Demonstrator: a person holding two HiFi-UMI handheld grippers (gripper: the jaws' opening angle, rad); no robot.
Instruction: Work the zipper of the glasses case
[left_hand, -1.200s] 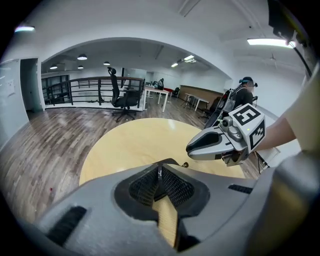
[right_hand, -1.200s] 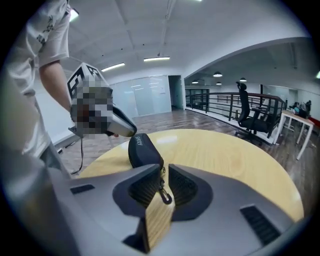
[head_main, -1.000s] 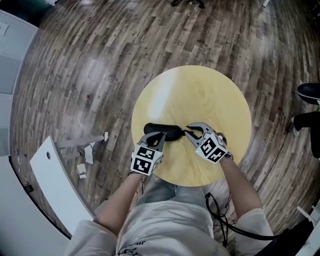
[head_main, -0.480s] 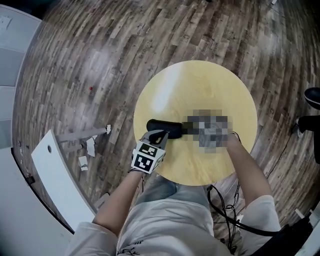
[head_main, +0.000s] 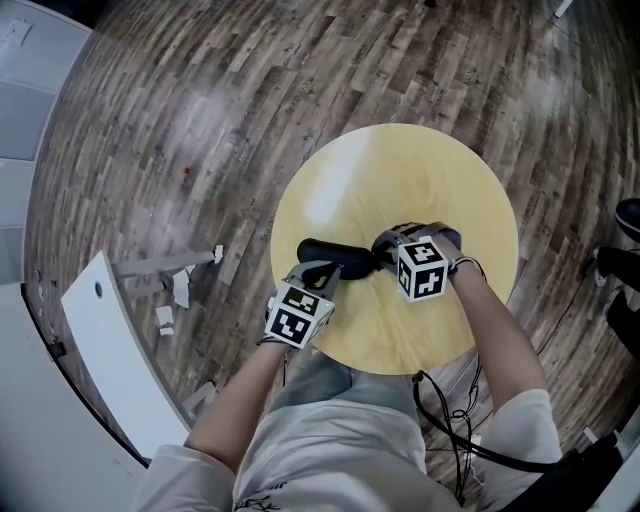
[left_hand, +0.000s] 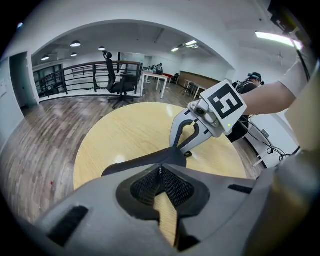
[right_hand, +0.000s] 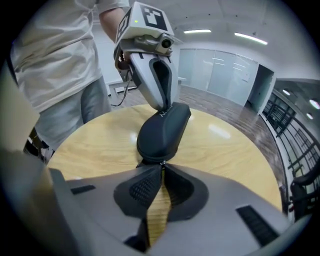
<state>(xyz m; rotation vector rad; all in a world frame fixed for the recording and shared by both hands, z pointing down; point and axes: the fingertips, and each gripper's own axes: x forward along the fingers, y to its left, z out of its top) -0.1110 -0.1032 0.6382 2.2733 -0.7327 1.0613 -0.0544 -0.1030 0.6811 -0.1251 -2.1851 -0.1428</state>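
Round pale-yellow wooden table (head_main: 400, 170) with a black oval glasses case (head_main: 335, 256) lying flat towards its near side.
The left gripper (head_main: 318, 272) has its jaws pinched together on the case's left end; the right gripper (head_main: 385, 250) clamps the small metal zipper pull (right_hand: 161, 163) (barely a glint) at the other end.

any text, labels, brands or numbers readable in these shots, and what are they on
No readable text in any view.
Cube of the left gripper: black and white square marker, no letters.
Cube of the right gripper: the same kind of marker, no letters.
Case: plain black, no label or brand shows.
Shirt print: too small to read.
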